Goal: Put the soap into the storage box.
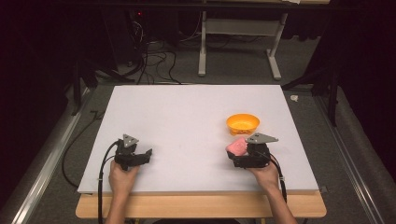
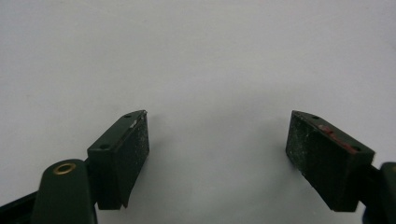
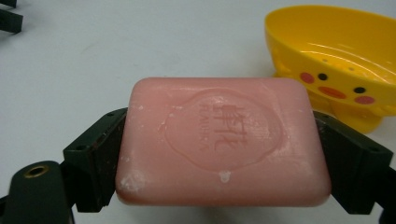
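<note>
Meanwhile, right tongs (image 3: pixel 224 154) pinch the pink soap (image 3: pixel 222 140) near a yellow dish (image 3: pixel 336 60) (left tongs (image 2: pixel 217 158) spread).

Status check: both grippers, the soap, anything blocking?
Left hand-held gripper open, empty. Right hand-held gripper shut on pink rectangular soap bar. Yellow plastic duck-face dish just beyond, nothing between.

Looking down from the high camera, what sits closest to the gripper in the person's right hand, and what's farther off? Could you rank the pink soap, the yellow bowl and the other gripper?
1. Pink soap: clamped in the right gripper.
2. Yellow bowl: just beyond it, farther up the table.
3. Left gripper: far across, near the table's left side.
</note>
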